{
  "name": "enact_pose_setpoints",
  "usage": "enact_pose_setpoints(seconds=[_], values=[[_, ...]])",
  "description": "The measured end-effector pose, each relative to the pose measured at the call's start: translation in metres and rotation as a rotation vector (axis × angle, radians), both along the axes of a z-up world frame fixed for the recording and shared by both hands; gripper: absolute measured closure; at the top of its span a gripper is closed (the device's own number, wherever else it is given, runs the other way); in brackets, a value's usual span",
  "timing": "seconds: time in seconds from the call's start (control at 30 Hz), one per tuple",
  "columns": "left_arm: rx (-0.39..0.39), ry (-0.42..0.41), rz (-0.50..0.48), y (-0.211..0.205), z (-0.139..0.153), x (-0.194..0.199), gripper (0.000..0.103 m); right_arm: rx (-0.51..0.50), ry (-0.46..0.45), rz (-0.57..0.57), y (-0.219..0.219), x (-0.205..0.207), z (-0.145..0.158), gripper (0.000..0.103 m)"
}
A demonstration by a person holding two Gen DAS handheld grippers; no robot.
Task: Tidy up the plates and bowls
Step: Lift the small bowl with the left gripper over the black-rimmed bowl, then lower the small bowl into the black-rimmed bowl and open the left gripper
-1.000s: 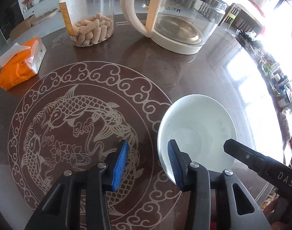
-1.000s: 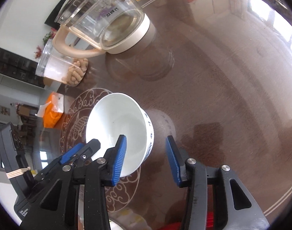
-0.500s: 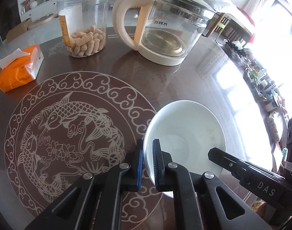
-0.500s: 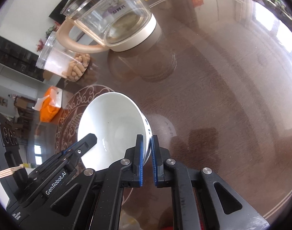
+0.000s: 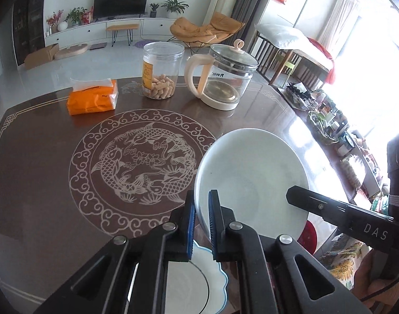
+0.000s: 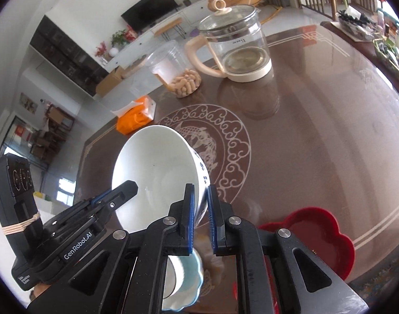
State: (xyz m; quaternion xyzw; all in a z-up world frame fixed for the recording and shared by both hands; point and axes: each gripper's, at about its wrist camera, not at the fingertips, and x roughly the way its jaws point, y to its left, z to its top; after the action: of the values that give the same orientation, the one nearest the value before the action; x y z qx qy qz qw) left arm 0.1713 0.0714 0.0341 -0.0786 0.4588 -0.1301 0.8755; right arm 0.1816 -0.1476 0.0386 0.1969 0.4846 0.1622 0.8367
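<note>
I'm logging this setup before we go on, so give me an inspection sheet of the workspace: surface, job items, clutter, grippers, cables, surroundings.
Surface: dark brown table with a pale fish medallion.
Job's things: white bowl held up off the table by both grippers; scalloped blue-rimmed dish below it; red scalloped dish at the near edge.
Clutter: orange tissue pack, clear snack jar, glass kettle.
Grippers: left gripper shut on the bowl's rim; right gripper shut on the opposite rim.
Cables: nothing seen on the table.
Surroundings: living room with television and tan lounge chair.
</note>
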Motion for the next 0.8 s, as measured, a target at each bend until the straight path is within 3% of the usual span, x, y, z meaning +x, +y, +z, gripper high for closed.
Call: enact_pose_setpoints(seconds=[0.3, 0.6, 0.8], values=[[0.033, 0.009, 0.09, 0.05, -0.024, -0.082, 0.094, 0.025, 0.033, 0.113, 0.058, -0.072, -0.022, 0.09], [0.047, 0.099, 0.126, 0.062, -0.081, -0.09, 0.094, -0.015, 0.119, 0.148, 0.084, -0.082, -0.075, 0.09], [0.052, 0.125, 0.13, 0.062, -0.1, -0.086, 0.094, -0.054, 0.133, 0.138, 0.089, -0.079, -0.094, 0.09]])
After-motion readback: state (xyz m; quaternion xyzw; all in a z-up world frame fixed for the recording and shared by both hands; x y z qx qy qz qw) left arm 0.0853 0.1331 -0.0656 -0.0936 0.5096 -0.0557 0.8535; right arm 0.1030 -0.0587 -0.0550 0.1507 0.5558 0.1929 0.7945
